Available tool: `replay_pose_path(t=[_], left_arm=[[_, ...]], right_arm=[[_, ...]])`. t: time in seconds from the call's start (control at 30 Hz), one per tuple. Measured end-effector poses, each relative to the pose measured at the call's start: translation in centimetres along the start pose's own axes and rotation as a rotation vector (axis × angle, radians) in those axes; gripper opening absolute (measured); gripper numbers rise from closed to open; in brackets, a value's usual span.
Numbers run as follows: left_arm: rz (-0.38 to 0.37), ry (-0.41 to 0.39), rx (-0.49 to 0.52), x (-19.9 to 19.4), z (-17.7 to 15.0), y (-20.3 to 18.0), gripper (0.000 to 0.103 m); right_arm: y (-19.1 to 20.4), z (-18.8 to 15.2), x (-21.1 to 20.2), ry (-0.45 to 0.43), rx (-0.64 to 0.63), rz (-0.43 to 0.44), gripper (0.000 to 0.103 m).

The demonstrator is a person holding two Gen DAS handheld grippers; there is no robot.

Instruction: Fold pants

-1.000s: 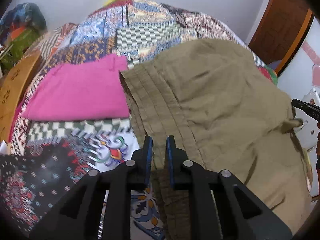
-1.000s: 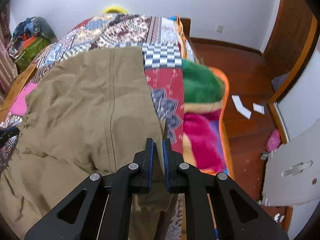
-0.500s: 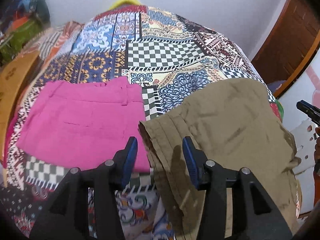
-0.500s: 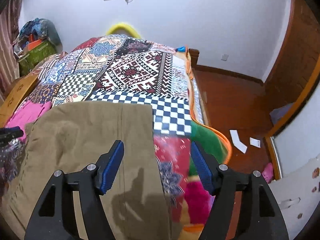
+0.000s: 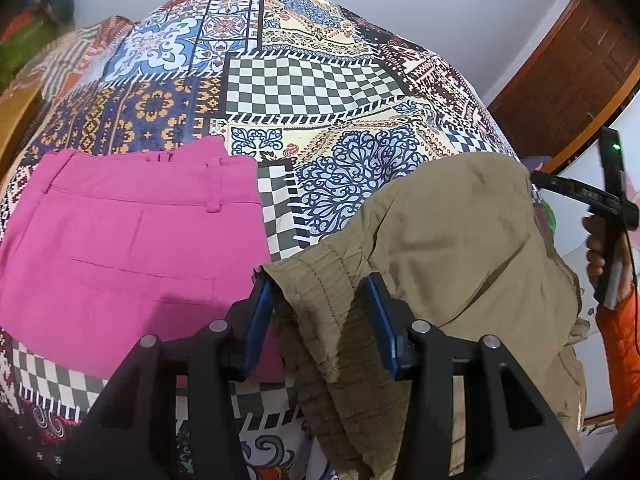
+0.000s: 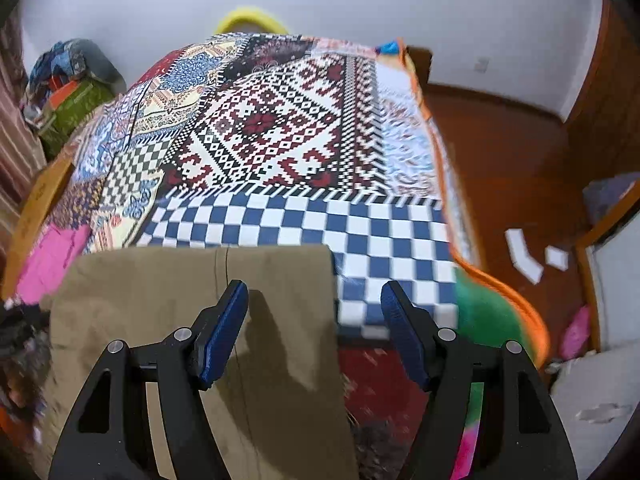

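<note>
Olive-khaki pants point(image 5: 448, 248) lie folded on the patterned bedspread point(image 5: 304, 84), their gathered waistband at the near left corner. My left gripper point(image 5: 320, 284) is open, its jaws spread around that waistband corner without gripping it. In the right wrist view the pants point(image 6: 192, 292) lie flat with a straight far edge. My right gripper point(image 6: 314, 292) is open and empty above the pants' right edge. The right gripper also shows at the right edge of the left wrist view point(image 5: 608, 208), held by a hand.
Folded pink pants point(image 5: 120, 248) lie on the bed to the left of the khaki ones. The bed's right edge with an orange-trimmed blanket point(image 6: 500, 292) drops to a wooden floor point(image 6: 512, 168). Bags and clutter point(image 6: 68, 88) stand at far left.
Both grippers were shut on the khaki pants a second ago; both have opened and let go. The pants now lie flat on the bed, and both grippers have pulled back and up.
</note>
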State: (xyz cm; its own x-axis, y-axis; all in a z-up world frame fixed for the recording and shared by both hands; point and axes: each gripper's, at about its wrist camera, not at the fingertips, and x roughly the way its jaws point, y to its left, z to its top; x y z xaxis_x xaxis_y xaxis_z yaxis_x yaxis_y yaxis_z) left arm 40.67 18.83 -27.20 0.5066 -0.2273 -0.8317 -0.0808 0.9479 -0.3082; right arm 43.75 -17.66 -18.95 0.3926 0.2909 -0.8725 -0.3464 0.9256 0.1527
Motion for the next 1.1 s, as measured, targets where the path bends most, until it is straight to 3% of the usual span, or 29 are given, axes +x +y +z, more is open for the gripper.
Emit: replay_pose_path(t=[0.13,0.23,0.3,0.4,0.47,0.5,0.6,0.67,0.73,1.1], left_arm=[[-0.004,-0.002,0.018,0.2,0.0,-0.1,0.046],[-0.035,0.013,0.028,0.5,0.1,-0.4,0.033],[-0.024,0.007,0.034,0.6,0.1,-0.6,0.033],[-0.019,0.001,0.031,0.8,0.2,-0.8,0.029],[-0.018,-0.004,0.022,1.0,0.3,-0.7,0.026],[-0.019,-0.005,0.017,1.0,0.4,-0.7,0.025],[0.037,-0.01,0.013,1.3,0.4,-1.0,0.021],[0.114,-0.033,0.047,1.0,0.3,-2.0,0.01],[0.153,-0.061,0.074,0.5,0.3,-2.6,0.009],[0.203,-0.182,0.036,-4.4,2.6,-1.6,0.007]], right_arm=[[0.0,0.4,1.9,0.048,0.027,0.026,0.068],[1.1,0.0,2.3,0.047,-0.012,-0.013,0.069],[2.3,-0.6,2.4,0.047,-0.067,-0.043,0.067],[3.5,-1.3,2.4,0.045,-0.131,-0.061,0.042],[4.0,-1.8,2.2,0.042,-0.141,-0.07,0.037],[4.3,-2.0,2.1,0.038,-0.156,-0.086,0.026],[3.9,-1.8,2.0,0.027,-0.132,-0.086,0.012],[3.9,-1.6,1.5,-0.002,-0.107,-0.097,0.012],[4.2,-1.2,0.9,-0.041,-0.113,-0.116,0.011],[6.3,1.9,-3.6,-0.201,-0.072,-0.091,0.01]])
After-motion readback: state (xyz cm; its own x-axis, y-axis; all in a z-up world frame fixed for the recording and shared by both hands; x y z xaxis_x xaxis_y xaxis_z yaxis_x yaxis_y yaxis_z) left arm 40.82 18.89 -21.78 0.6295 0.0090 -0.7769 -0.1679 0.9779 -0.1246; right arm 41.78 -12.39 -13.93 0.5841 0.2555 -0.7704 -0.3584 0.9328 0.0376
